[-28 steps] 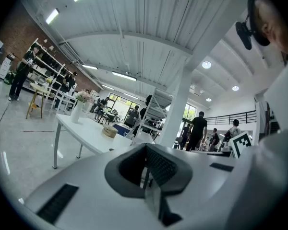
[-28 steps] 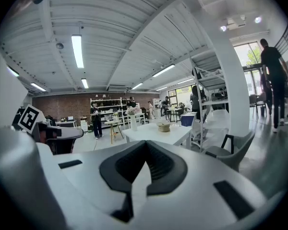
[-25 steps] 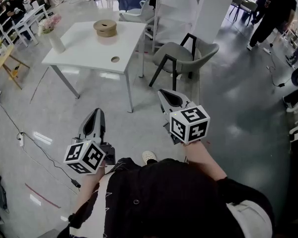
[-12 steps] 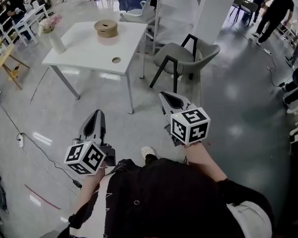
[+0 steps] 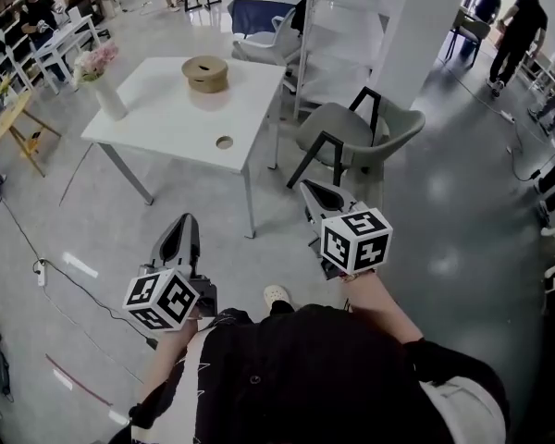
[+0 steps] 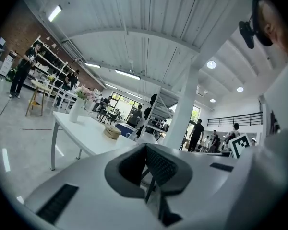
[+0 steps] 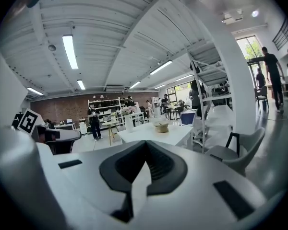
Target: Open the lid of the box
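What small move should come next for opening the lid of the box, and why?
Probably step closer to the white table: the closed round box stands on it, far beyond both the left gripper and the right gripper, whose jaws are shut and hold nothing.

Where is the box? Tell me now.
In the head view the box sits at the upper left, on the far half of the white table, right of the vase and beyond the table's round hole.

L gripper: jaws together, empty, pointing fwd, level. R gripper: jaws together, empty, tipped slightly down. Both forearms extended.
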`<state>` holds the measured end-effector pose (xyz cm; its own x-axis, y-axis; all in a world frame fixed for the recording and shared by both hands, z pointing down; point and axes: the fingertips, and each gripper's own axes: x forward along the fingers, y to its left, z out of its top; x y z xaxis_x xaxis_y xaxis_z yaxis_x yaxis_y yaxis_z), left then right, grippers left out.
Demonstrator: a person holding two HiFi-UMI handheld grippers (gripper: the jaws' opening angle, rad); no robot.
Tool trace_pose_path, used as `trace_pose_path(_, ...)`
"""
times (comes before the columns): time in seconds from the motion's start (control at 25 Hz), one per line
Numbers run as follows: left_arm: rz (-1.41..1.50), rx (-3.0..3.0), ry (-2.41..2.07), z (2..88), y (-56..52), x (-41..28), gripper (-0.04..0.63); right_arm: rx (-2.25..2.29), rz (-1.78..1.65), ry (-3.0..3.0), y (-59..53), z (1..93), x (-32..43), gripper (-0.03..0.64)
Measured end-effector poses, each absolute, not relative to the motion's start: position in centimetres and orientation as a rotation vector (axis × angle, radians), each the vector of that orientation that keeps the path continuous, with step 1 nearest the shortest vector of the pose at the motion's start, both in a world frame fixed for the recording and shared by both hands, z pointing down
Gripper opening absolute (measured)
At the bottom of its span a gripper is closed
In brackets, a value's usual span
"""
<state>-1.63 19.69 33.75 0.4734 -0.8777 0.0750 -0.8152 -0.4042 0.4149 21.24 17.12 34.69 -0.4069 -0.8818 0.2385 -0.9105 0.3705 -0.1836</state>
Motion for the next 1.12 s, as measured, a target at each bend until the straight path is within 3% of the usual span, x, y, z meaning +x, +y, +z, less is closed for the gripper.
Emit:
trace_pose_path(0.6, -0.304, 2.319, -1.492, 32.1, 6.1, 0.8, 0.009, 1.572, 0.363, -2.631, 1.2, 32.9, 23.5, 0.006)
trace_pose_path(1.12, -0.260, 2.199, -1.557, 35.5, 2.1, -1.6, 0.009, 1.391, 0.477, -2.640, -4.0, 37.6, 20.4, 0.006)
